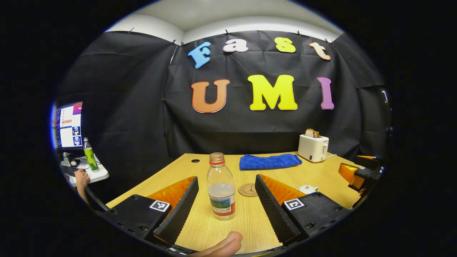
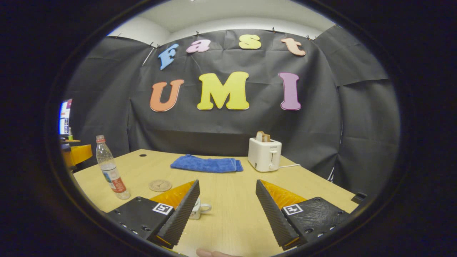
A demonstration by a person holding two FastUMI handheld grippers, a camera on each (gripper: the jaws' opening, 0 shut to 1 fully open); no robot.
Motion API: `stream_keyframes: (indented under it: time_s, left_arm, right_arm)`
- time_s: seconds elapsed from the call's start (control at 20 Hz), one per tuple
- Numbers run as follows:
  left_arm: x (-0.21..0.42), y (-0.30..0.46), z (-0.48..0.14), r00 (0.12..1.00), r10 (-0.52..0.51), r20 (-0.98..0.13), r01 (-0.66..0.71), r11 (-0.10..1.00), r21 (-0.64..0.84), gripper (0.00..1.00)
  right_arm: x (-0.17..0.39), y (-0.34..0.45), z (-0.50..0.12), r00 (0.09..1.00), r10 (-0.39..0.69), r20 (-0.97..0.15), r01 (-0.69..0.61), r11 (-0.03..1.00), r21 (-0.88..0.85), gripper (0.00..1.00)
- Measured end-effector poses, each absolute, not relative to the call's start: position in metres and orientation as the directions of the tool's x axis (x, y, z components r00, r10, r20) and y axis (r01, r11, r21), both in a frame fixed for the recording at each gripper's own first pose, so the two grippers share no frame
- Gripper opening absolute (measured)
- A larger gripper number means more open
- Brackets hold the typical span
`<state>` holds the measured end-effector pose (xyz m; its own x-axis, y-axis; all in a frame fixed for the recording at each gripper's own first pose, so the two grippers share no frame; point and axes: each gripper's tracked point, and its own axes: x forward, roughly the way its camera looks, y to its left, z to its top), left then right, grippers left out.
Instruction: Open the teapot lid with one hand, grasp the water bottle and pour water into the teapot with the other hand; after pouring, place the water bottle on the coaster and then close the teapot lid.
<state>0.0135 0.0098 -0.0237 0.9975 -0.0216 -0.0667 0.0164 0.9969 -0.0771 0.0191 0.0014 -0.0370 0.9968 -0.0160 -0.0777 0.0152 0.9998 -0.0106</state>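
The left claw (image 1: pixel 226 200) hangs spread wide over the tabletop (image 1: pixel 200 228), with the water bottle (image 1: pixel 221 191) standing upright between its 2 fingers and touching neither. The bottle has no cap and is less than half full, so I judge it light, thin-walled and easy to dent or tip. The best hold looks to be around the labelled lower body, squeezed gently and kept upright until it is over the pot. Just beyond the bottle, slightly to the right, lies the round coaster (image 1: pixel 248 190). Right of that finger the white teapot (image 1: pixel 307 189) peeks out, lid on. Farther off sit a blue towel (image 1: pixel 270 161) and a toaster (image 1: pixel 313 147).

The right claw (image 2: pixel 226 200) is also spread and holds nothing. The teapot sits behind its left finger, just a handle and part of the body showing in the right gripper view. Its lid knob is small and probably smooth ceramic, so a centred pinch from above seems wise. The bottle stands well left of this claw, the coaster between
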Motion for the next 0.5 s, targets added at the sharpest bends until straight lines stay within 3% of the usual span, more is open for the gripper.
stream_keyframes:
  time_s: [0.5]
  left_arm:
    - [0.022, 0.03, -0.04, 0.995, 0.013, -0.103, -0.025, 0.993, -0.116, 1.0]
  right_arm:
    - [0.059, 0.051, -0.08, 0.991, 0.018, -0.129, -0.027, 0.998, -0.065, 0.95]
